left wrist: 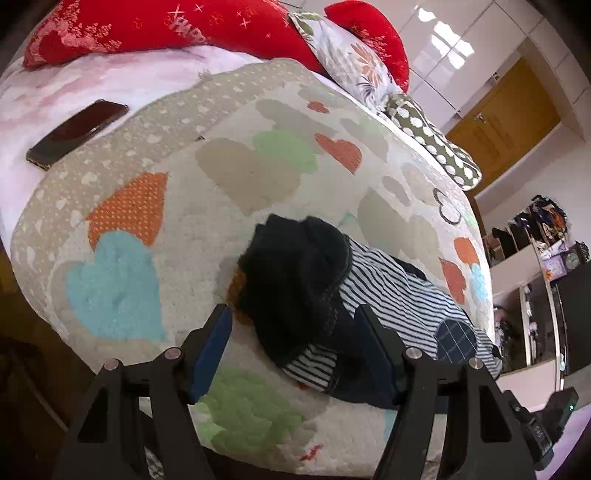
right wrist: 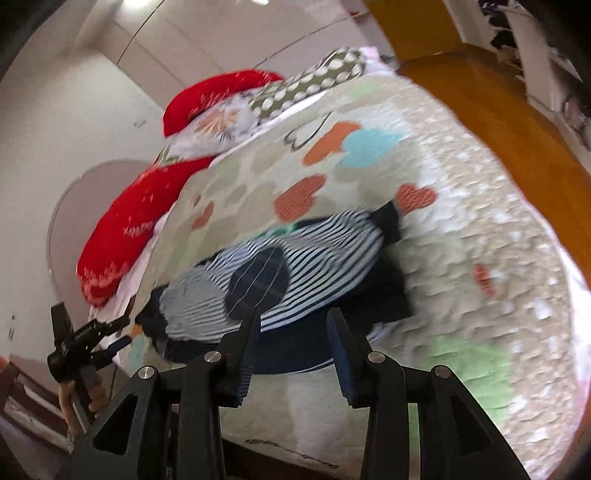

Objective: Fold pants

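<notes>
The pants (left wrist: pixel 391 295) are navy-and-white striped with dark navy parts and a dark checked patch. They lie bunched on a quilt (left wrist: pixel 221 184) with a heart pattern near the bed's front edge. They also show in the right wrist view (right wrist: pixel 295 266). My left gripper (left wrist: pixel 295 314) is open and empty, its fingers on either side of the dark bunched end, just in front of it. My right gripper (right wrist: pixel 293 317) is open and empty, close to the near dark edge of the pants. The left gripper shows in the right wrist view (right wrist: pixel 110 336) at the far left.
A dark phone (left wrist: pixel 77 133) lies on the pink sheet at the back left. Red pillows (left wrist: pixel 166 26), a floral pillow (left wrist: pixel 354 62) and a polka-dot pillow (left wrist: pixel 432 140) line the head of the bed. Cluttered shelves (left wrist: pixel 535 258) stand at the right. A wooden bed frame (right wrist: pixel 498 110) borders the quilt.
</notes>
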`<action>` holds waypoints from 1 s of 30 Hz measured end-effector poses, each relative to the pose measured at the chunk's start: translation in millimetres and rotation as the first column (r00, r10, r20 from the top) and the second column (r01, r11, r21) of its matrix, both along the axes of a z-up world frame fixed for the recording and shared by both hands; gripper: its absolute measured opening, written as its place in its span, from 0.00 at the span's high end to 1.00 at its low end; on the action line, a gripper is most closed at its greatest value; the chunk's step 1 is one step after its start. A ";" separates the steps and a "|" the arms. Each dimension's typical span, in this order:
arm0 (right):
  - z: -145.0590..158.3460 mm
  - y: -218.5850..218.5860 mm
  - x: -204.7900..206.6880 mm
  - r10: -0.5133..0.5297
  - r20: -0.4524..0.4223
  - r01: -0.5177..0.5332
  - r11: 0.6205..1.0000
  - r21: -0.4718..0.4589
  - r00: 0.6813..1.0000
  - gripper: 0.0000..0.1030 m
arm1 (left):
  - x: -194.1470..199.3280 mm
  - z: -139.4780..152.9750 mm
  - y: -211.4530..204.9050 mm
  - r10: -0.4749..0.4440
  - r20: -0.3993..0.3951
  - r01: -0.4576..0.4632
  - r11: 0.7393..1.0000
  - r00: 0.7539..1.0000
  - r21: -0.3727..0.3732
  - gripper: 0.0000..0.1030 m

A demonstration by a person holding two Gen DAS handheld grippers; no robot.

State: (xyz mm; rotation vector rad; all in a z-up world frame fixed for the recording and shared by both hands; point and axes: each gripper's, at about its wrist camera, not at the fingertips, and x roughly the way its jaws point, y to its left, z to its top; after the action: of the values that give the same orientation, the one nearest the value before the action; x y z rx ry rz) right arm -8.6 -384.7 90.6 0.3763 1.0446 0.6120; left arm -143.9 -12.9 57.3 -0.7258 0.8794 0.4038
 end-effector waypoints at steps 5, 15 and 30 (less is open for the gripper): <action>-12.7 24.5 -4.5 0.099 -0.077 -0.093 0.993 0.077 0.992 0.60 | -2.9 -5.2 0.1 -0.014 0.021 0.015 0.997 1.000 -0.077 0.34; -41.5 53.4 0.2 0.157 -0.209 -0.131 0.982 0.135 0.965 0.59 | 27.0 -32.5 -13.1 -0.109 0.019 0.110 0.962 0.994 -0.251 0.34; -64.5 40.0 36.1 -0.024 -0.384 0.089 0.985 0.151 0.923 0.53 | 60.5 -48.7 1.7 -0.082 -0.049 0.069 0.972 0.995 -0.227 0.68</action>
State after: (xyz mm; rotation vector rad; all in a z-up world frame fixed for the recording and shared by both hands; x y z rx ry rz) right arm 27.5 -344.8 26.1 0.6901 1.3532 0.5877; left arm -83.3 -11.2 8.6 -0.8894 1.0151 0.2607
